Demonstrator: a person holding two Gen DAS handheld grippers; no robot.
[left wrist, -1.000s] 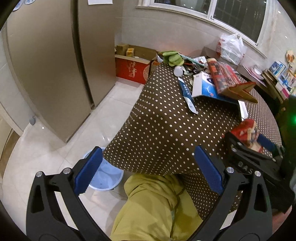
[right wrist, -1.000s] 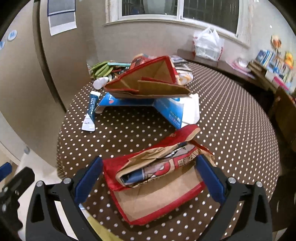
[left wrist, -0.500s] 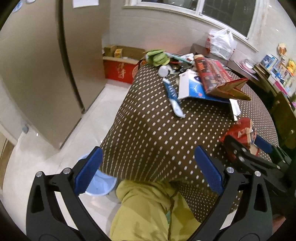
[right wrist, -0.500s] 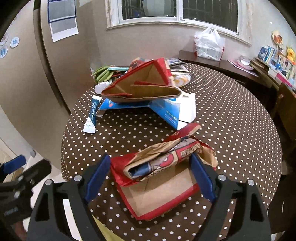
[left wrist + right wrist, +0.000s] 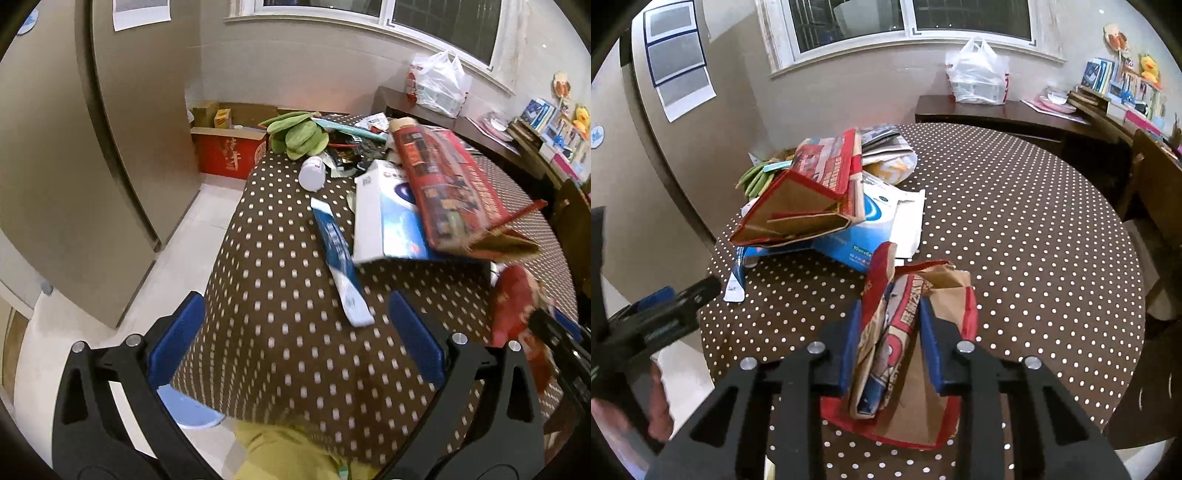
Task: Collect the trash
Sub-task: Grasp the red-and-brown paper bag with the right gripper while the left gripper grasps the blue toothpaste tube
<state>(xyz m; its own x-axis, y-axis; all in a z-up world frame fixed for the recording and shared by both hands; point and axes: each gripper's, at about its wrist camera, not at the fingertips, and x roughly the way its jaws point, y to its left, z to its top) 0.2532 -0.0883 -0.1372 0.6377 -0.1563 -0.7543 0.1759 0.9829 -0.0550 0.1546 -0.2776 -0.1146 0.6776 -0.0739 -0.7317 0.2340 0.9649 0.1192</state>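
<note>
Looking across the round table (image 5: 1015, 206) with its brown dotted cloth, I see more of its top in the left wrist view than 1 second ago, when floor and refrigerator (image 5: 55, 166) filled much of that frame; the blue bin (image 5: 192, 410) on the floor now shows only as a sliver under the cloth edge. The pile at the far side, a red carton (image 5: 812, 195) lying on a blue and white box (image 5: 882, 221), sits where it was. Nearer me, the toothpaste tube (image 5: 341, 266) lies flat on the cloth, just ahead of my left gripper (image 5: 295, 339), whose jaws stand spread wide with nothing between them, as before. My right gripper (image 5: 891, 339) has changed most: its jaws stood wide 1 second ago and have just been closing, and both blue pads now pinch the crumpled red paper bag (image 5: 908, 332), folding it upright and narrow between them. The bag's lower part still touches the table near my edge. In the left wrist view that bag (image 5: 517, 310) shows blurred at the right.
</note>
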